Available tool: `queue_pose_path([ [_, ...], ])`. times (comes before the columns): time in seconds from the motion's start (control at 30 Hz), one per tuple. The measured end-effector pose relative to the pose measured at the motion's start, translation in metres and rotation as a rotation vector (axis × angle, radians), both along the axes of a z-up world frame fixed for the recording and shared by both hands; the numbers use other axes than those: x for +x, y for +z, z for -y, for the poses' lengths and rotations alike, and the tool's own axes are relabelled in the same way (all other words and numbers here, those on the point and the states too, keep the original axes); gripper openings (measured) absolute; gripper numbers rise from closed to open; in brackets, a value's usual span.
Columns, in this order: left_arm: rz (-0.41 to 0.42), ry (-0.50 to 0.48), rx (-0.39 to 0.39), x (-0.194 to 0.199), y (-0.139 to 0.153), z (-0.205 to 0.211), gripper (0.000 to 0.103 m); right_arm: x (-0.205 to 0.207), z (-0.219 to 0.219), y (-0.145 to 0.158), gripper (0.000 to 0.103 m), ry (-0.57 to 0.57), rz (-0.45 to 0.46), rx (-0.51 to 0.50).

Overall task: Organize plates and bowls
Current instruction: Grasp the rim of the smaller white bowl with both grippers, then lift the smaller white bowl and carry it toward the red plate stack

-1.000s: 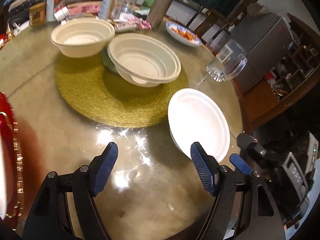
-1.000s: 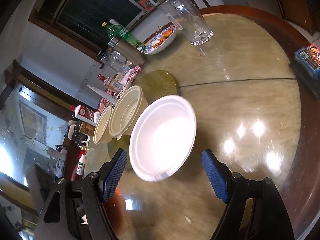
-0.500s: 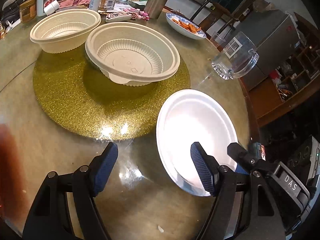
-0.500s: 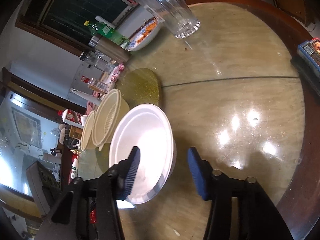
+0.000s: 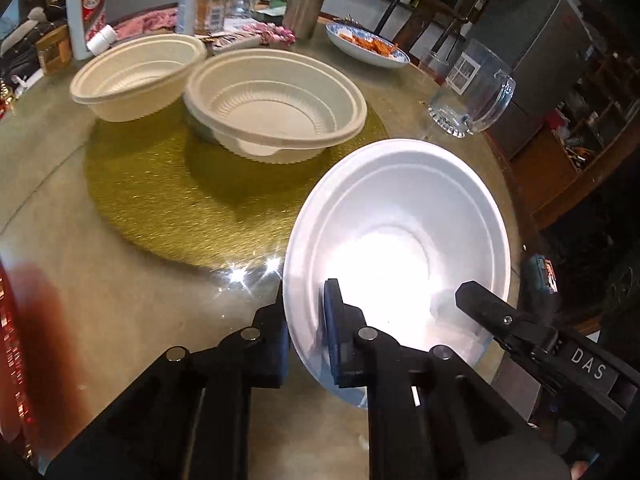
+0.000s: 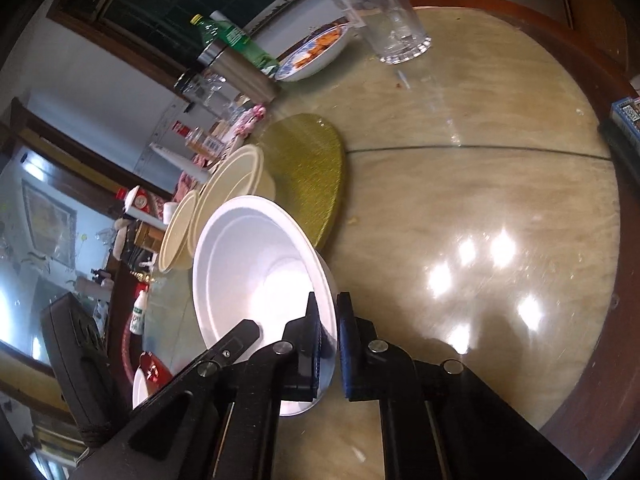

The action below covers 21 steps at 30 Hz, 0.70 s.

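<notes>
Both grippers point steeply down and forward. The left gripper [image 5: 306, 332] has just been closing, and its blue pads now press on the rim of the white bowl [image 5: 400, 216], one pad inside and one outside. The right gripper [image 6: 329, 338] has also just been closing and pinches the opposite rim in the same way.

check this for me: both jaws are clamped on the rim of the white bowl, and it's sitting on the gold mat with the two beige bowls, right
One thing is off: the white bowl is not on the gold mat. The left wrist view shows it on the bare table, beside the mat's edge. The rest holds: the left gripper and right gripper are each shut on its rim, and the two beige bowls sit on the mat.
</notes>
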<state>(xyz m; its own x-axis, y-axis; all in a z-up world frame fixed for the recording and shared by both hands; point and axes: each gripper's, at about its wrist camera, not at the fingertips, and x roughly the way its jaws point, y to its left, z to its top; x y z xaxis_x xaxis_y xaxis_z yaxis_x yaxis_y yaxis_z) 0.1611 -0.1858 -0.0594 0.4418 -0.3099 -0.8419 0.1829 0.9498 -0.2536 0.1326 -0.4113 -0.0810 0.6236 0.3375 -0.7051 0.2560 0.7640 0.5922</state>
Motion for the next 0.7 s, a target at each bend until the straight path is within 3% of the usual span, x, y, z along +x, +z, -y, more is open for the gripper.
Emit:
queue_pose_path([
  [0.7, 0.062, 0.061, -0.029, -0.048, 0.024, -0.063, 0.012, -0.037, -0.072, 0.029, 0.007, 0.111, 0.071, -0.081],
])
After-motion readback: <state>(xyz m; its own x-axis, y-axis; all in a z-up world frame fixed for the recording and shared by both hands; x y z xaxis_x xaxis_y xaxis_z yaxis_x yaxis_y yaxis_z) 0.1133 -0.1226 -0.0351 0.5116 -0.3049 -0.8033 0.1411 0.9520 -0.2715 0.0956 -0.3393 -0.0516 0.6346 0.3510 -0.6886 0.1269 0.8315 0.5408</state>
